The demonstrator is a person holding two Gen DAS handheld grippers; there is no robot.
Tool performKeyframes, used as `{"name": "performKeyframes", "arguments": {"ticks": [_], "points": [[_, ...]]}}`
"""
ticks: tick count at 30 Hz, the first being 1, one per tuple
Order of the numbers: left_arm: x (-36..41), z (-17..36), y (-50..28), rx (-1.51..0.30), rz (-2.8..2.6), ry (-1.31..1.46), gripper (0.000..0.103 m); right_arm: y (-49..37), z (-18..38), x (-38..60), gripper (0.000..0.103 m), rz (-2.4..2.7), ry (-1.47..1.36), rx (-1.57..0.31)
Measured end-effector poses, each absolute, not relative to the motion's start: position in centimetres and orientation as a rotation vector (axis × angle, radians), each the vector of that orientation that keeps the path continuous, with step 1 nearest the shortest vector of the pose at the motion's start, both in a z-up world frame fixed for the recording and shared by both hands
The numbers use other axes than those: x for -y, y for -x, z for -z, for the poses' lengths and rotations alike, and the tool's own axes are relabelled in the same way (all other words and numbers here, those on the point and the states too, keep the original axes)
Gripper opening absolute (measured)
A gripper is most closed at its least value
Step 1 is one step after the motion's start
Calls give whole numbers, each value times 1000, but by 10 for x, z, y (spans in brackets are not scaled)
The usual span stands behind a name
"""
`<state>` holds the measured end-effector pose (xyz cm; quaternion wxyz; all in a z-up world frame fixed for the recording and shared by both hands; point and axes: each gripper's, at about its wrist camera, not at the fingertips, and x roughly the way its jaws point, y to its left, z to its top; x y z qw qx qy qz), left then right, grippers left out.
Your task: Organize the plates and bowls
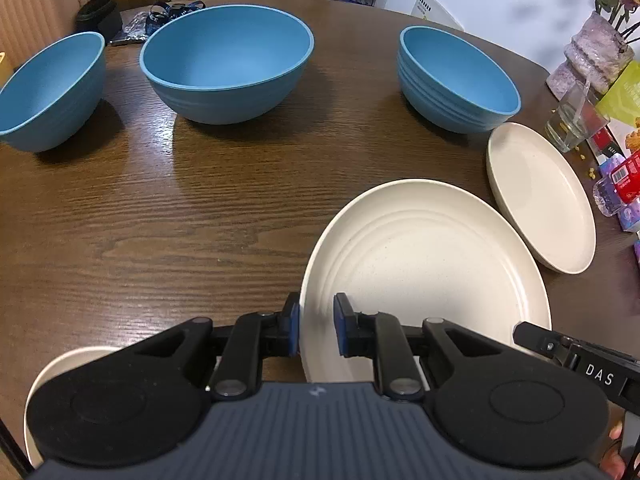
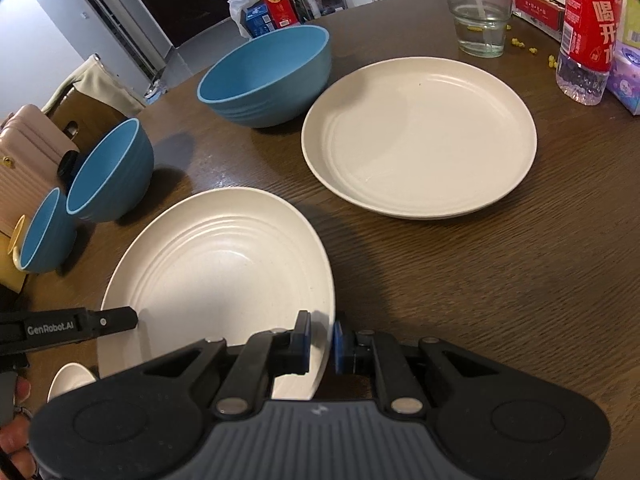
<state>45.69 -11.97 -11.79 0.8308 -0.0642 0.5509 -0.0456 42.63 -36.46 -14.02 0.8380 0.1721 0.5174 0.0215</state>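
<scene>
A cream plate hangs tilted just above the brown table, held from both sides. My left gripper is shut on its left rim. My right gripper is shut on the opposite rim. Each gripper's tip also shows in the other's view. A second cream plate lies flat on the table to the right. Three blue bowls stand upright beyond: a large one, one at the left, one at the right.
A small cream dish lies near the front edge under my left gripper. A drinking glass, a red-labelled bottle, a vase and small packets crowd the table's right side. A person's fingers show at the frame edges.
</scene>
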Motion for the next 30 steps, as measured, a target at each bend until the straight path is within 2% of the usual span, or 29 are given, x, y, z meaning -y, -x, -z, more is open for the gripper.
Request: {"name": "performKeyframes", "arguments": {"ticks": [30], "points": [[129, 84, -365, -1075, 5, 202, 18, -372, 110, 376, 11, -164, -285, -1036]]}}
